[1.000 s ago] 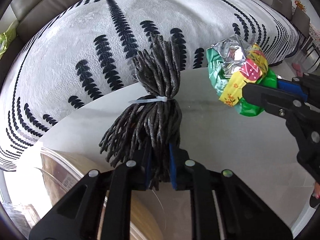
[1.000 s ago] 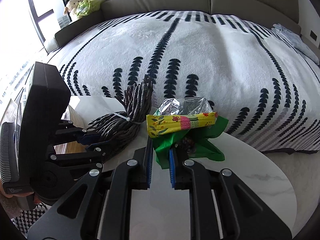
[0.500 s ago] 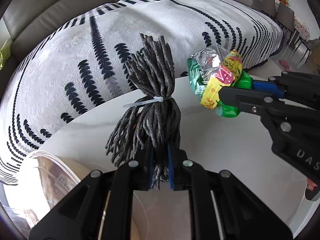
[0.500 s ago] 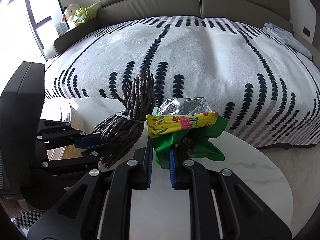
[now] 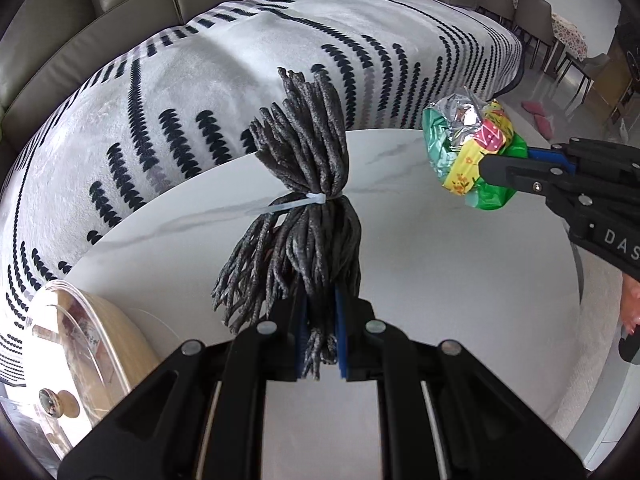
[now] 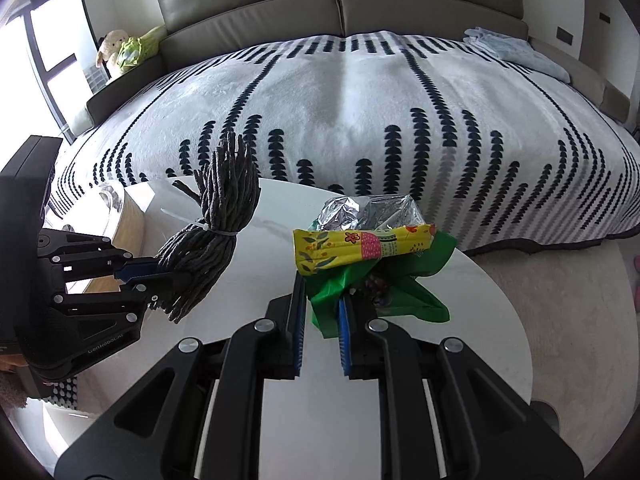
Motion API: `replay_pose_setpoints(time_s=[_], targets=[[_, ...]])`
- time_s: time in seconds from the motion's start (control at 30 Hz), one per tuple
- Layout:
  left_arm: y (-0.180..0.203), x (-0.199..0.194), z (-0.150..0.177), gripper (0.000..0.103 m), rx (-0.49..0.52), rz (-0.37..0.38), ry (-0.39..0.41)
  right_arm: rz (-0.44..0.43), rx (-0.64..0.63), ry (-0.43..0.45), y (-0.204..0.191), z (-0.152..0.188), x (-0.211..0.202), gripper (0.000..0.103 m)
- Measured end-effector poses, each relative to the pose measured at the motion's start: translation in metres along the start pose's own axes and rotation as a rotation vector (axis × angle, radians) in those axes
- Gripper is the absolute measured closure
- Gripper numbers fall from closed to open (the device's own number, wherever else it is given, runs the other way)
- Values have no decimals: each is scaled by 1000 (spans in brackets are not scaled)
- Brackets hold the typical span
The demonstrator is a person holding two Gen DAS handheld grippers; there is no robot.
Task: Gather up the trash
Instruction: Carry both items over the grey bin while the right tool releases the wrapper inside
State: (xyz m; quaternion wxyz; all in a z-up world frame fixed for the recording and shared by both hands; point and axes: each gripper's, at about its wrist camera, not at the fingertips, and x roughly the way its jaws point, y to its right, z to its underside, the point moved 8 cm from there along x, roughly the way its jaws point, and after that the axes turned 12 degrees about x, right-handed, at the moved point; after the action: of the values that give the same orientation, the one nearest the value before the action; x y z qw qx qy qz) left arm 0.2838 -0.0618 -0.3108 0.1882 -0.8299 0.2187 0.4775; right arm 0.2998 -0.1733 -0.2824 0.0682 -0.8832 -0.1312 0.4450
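Well, the left gripper (image 5: 320, 332) has its blue-padded jaws clamped on the lower strands of a grey yarn bundle (image 5: 308, 200), which stands up ahead of the fingers, cinched at its waist by a white zip tie (image 5: 298, 205). To that claw's right, the right gripper (image 6: 320, 320) pinches the green plastic of a crumpled snack wrapper bundle (image 6: 368, 252); a yellow flowered packet lies across the top of it, with silver foil just beyond. Both loads hang above a white marble table (image 6: 460, 360), apart from each other. Off to the left claw's lower left sits a clear-lidded wooden container (image 5: 92, 344) on the table. Beyond the table edge spreads a white blanket with black scalloped stripes (image 6: 360, 112) over a grey-green sofa (image 6: 340, 4), where a plush toy (image 6: 120, 50) rests at the far left
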Motion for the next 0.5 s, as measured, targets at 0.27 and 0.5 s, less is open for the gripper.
replay_pose_setpoints(time_s=[0.27, 0.5], targets=[[106, -2, -37, 91, 97, 103, 40, 88, 92, 33, 87, 35, -68, 90], [208, 0, -69, 91, 205, 209, 77, 202, 209, 70, 175, 71, -129, 90]])
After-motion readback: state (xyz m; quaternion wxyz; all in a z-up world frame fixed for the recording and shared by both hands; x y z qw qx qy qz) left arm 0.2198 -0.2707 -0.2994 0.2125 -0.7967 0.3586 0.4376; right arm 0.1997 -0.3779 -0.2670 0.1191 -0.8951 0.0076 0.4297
